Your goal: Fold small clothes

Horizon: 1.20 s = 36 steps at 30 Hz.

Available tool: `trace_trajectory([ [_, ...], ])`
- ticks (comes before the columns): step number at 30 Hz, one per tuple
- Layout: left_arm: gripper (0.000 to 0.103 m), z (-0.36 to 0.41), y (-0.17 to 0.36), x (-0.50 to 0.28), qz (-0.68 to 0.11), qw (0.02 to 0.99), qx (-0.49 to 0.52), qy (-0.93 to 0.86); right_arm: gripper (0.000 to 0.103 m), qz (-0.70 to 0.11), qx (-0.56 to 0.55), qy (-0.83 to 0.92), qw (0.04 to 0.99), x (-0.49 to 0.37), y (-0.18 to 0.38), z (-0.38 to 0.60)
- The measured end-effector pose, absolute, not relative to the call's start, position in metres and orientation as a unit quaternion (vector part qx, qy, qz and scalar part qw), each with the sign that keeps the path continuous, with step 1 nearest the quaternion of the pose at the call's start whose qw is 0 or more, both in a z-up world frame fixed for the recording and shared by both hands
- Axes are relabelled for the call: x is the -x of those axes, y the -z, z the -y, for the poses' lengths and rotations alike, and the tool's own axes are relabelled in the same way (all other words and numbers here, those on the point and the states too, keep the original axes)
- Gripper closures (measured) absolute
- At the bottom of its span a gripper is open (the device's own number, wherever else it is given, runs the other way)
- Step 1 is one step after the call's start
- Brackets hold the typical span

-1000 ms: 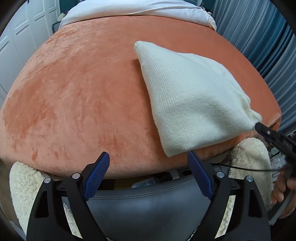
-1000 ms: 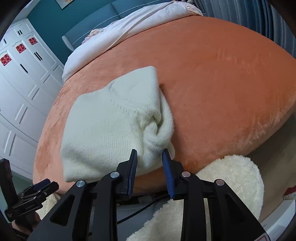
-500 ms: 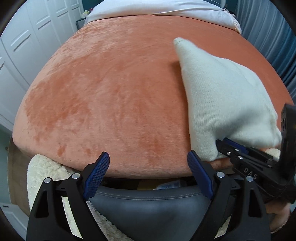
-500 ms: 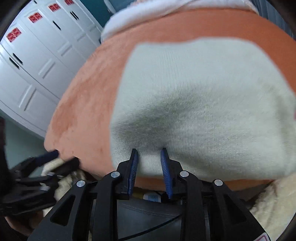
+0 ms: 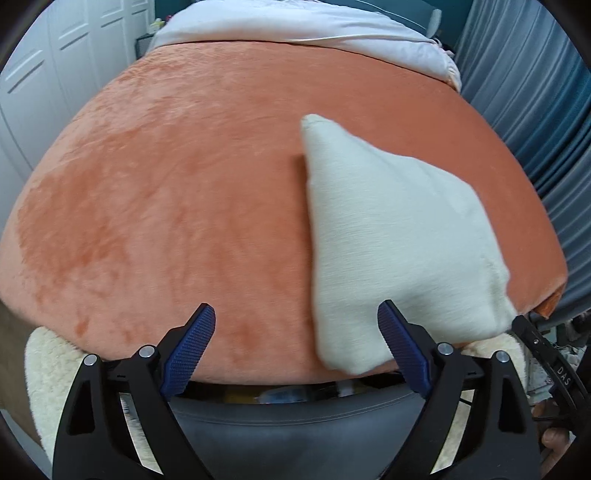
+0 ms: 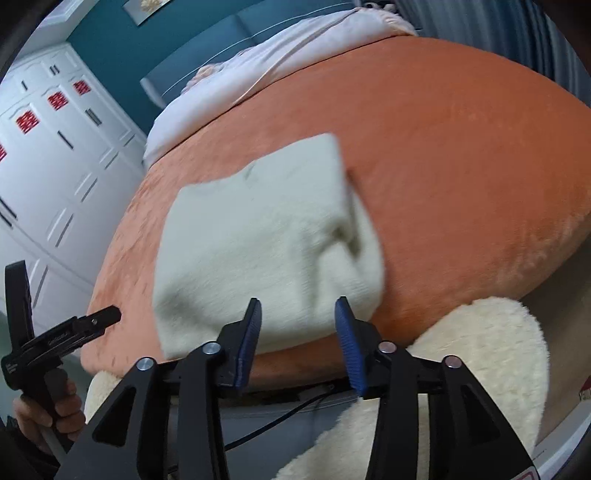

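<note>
A cream knit garment [image 5: 388,240] lies folded on the orange plush bed cover [image 5: 166,203], near the front right edge. My left gripper [image 5: 295,306] stands wide open and empty over the cover's front edge, with the garment's near left corner just inside its right finger. My right gripper [image 6: 298,300] is opening. The garment's [image 6: 266,236] near hem shows between its blue pads [image 6: 251,332], which do not press on it. Each view shows the other gripper at its side, the right gripper [image 5: 546,354] low at the right and the left gripper [image 6: 107,315] low at the left.
A white quilt [image 5: 295,26] covers the far end of the bed. A grey seat [image 5: 295,424] with a fluffy cream cover [image 6: 480,369] stands against the near edge. White wardrobe doors [image 6: 55,166] stand to the left, blue curtains [image 5: 535,92] to the right.
My right gripper was shut on the garment's bunched corner, swung left with it, came back and opened. The garment now lies flatter. My left gripper stayed open and shifted slightly.
</note>
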<state>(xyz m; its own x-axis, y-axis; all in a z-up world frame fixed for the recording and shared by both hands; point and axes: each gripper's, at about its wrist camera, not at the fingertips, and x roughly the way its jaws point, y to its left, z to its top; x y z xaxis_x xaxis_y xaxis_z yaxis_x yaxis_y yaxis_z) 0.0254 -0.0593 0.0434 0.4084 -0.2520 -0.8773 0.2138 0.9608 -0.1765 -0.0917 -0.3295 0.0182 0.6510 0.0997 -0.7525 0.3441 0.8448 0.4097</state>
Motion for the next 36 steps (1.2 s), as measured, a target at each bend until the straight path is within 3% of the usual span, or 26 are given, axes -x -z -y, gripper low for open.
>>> trace_trajectory([
  [3,0.014,0.083,-0.037,-0.033,-0.526,0.834,0.025,0.163,0.039,-0.423,-0.276,0.060,0.861,0.076,-0.005,0.340],
  [4,0.014,0.090,-0.032,-0.036,-0.531,0.832,0.016,0.158,0.045,-0.430,-0.267,0.064,0.860,0.071,0.001,0.338],
  [5,0.015,0.095,-0.029,-0.039,-0.536,0.830,0.006,0.152,0.084,-0.438,-0.256,0.060,0.859,0.064,0.004,0.338],
  [6,0.015,0.100,-0.027,-0.040,-0.539,0.829,-0.001,0.151,0.089,-0.439,-0.256,0.049,0.860,0.059,0.001,0.339],
  [10,0.015,0.108,-0.028,-0.041,-0.532,0.833,-0.021,0.149,0.089,-0.360,-0.240,0.024,0.901,0.071,-0.045,0.334],
  [12,0.014,0.114,-0.019,-0.041,-0.542,0.827,-0.025,0.148,0.089,-0.405,-0.250,0.031,0.879,0.065,-0.018,0.345],
  [14,0.013,0.119,-0.005,-0.043,-0.561,0.813,-0.022,0.154,0.090,-0.502,-0.255,0.043,0.826,0.054,0.038,0.353],
  [16,0.012,0.120,0.005,-0.044,-0.575,0.803,-0.024,0.153,0.090,-0.503,-0.284,0.046,0.815,0.059,0.043,0.361],
  [26,0.014,0.115,0.003,-0.040,-0.576,0.805,-0.016,0.144,0.067,-0.453,-0.196,0.096,0.864,0.083,-0.020,0.352],
  [31,0.014,0.115,0.003,-0.041,-0.577,0.805,-0.015,0.141,0.067,-0.428,-0.184,0.081,0.881,0.083,-0.024,0.343],
  [34,0.012,0.116,0.005,-0.042,-0.575,0.806,-0.021,0.139,0.084,-0.403,-0.181,0.048,0.896,0.073,-0.035,0.330],
  [36,0.011,0.115,0.007,-0.042,-0.575,0.806,-0.021,0.138,0.088,-0.406,-0.171,0.039,0.897,0.058,-0.035,0.326],
])
